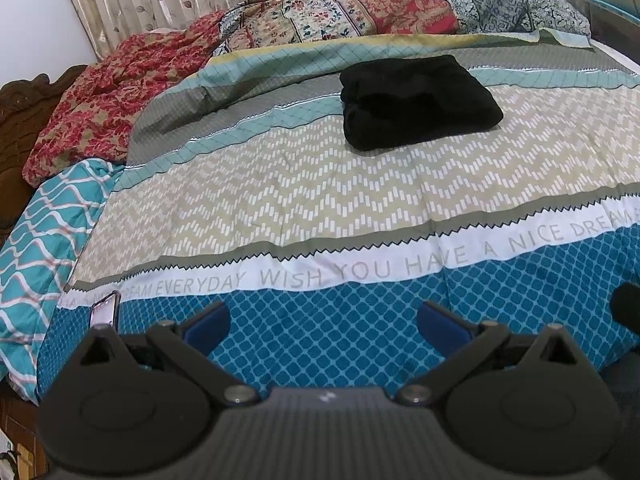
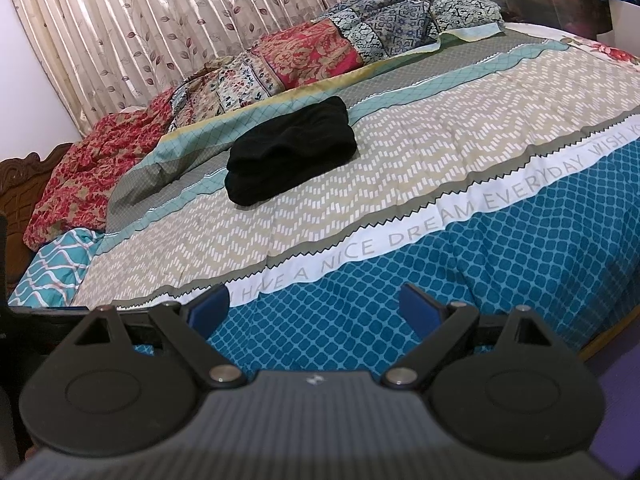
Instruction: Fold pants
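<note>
Tongs first: the left gripper [image 1: 324, 320] sits low at 6 o'clock in its own view, blue pads spread wide apart with nothing between them, only the teal band of the bedspread [image 1: 320, 208] showing through the gap. The right gripper [image 2: 314, 306] is the same in its view, jaws apart and empty, hanging over the near edge of the bed. At about 8 o'clock in the left view a phone [image 1: 105, 313] lies on the bedspread just beside the left tong's outer finger.

Further out, past the lettered white stripe and the zigzag band, lie the pants [image 1: 418, 100], a black bundle at roughly 1 o'clock in the left view and 11 o'clock [image 2: 291, 156] in the right. They look folded already into a thick, compact block, well apart from both tongs, so the task seems done or nearly so.

Beyond them, from 10 to 1 o'clock, patterned quilts [image 1: 340, 12] are heaped along the far side, with a curtain [image 2: 160, 32] behind.

Risks, as a judgement: the block is soft and layered, so a pinch on only the top layer could peel the fold open. Dragging it could ruck the bedspread. A careless sweep of the left tong could knock the phone off the bed edge.
</note>
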`<state>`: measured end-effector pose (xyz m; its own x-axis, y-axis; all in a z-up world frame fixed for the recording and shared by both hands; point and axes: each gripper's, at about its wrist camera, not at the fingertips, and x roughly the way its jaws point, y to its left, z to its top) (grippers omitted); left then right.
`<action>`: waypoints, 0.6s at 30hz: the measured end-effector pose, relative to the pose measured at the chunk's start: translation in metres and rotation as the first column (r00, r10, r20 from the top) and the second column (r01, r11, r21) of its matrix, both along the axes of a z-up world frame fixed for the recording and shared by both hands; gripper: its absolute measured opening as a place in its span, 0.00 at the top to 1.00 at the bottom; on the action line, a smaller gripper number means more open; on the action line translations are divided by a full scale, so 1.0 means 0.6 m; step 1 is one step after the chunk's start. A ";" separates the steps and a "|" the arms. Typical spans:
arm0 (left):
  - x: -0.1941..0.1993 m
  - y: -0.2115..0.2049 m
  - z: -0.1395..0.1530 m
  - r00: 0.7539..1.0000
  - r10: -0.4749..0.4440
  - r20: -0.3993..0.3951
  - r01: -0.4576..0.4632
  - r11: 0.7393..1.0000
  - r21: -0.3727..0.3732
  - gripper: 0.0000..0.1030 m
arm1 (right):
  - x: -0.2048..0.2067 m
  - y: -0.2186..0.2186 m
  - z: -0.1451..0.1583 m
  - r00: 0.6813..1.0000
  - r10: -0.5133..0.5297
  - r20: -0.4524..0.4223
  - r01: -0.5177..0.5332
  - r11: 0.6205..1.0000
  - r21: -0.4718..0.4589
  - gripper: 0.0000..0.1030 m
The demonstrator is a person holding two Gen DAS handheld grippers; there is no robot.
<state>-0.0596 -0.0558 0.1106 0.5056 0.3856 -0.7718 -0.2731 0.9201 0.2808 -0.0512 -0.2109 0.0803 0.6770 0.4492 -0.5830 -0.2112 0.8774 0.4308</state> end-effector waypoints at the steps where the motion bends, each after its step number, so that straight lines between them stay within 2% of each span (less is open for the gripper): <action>1: 0.000 0.000 -0.002 1.000 0.001 -0.003 -0.001 1.000 0.000 0.00 | 0.001 0.000 0.000 1.000 -0.001 -0.001 0.001 1.000 0.001 0.09; 18: 0.004 -0.003 -0.016 0.999 -0.009 -0.033 0.009 1.000 -0.003 0.00 | 0.003 -0.005 -0.006 1.000 -0.005 -0.015 0.005 1.000 0.006 0.09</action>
<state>-0.0572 -0.0574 0.1010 0.4835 0.3791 -0.7890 -0.2556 0.9232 0.2870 -0.0495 -0.2138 0.0768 0.6705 0.4492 -0.5904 -0.2003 0.8759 0.4390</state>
